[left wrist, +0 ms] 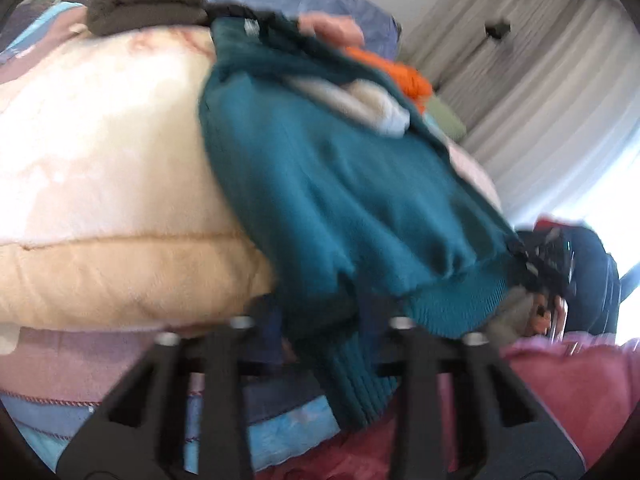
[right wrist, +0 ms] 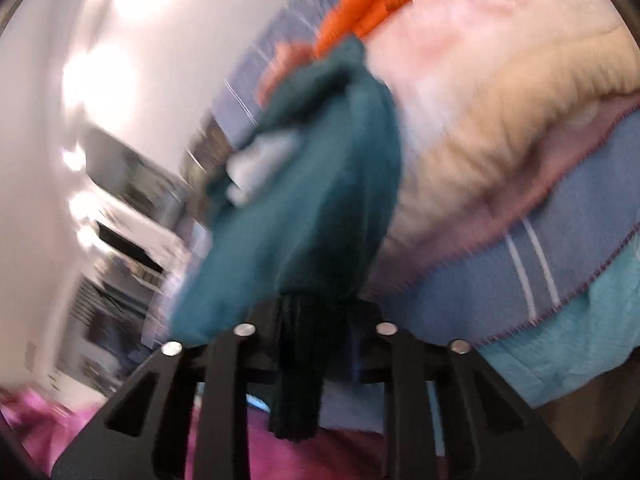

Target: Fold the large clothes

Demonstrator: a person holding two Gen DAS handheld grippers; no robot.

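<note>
A teal knitted sweater [left wrist: 340,184] lies draped over a cream quilt [left wrist: 100,160], its ribbed hem toward me. My left gripper [left wrist: 320,324] is shut on a bunched part of the hem [left wrist: 352,376], which hangs down between its fingers. At the hem's far right corner the right gripper [left wrist: 548,264] shows as a dark blurred shape holding the cloth. In the right wrist view the sweater [right wrist: 320,184] runs away from me. My right gripper [right wrist: 316,320] is shut on its dark ribbed edge [right wrist: 298,380], which droops below the jaws. Both views are motion-blurred.
A folded brown garment [left wrist: 148,0] lies on the quilt's far side, an orange garment [left wrist: 392,68] behind the sweater. A blue striped blanket [right wrist: 520,256] and pink cloth [left wrist: 560,392] lie under the quilt. Grey curtains [left wrist: 540,92] hang at right; shelves [right wrist: 128,216] stand at left.
</note>
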